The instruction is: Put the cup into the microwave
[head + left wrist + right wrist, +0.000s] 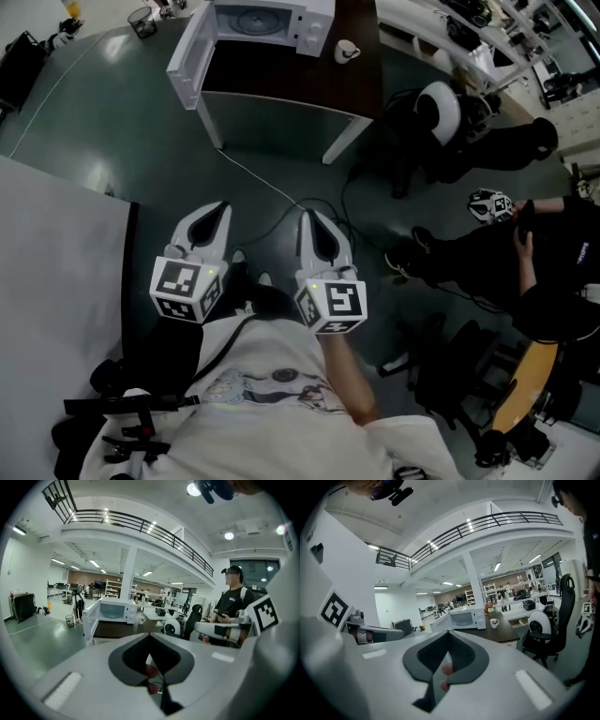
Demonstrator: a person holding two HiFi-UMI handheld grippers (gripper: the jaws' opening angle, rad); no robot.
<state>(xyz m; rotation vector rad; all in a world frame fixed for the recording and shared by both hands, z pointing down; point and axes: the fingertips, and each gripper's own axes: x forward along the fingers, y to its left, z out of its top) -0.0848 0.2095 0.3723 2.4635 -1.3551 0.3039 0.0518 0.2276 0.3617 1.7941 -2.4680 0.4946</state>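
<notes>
The head view looks steeply down from above; both gripper views face level toward the same distant microwave.

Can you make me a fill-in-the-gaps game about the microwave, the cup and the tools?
The door of the microwave is ____.
The cup stands on the table, on the microwave's ____ side.
The left tool and the right tool both hold ____.
Missing words: open; right; nothing.

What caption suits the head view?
Left gripper and right gripper, shut, face open white microwave and white cup on dark table.
</notes>
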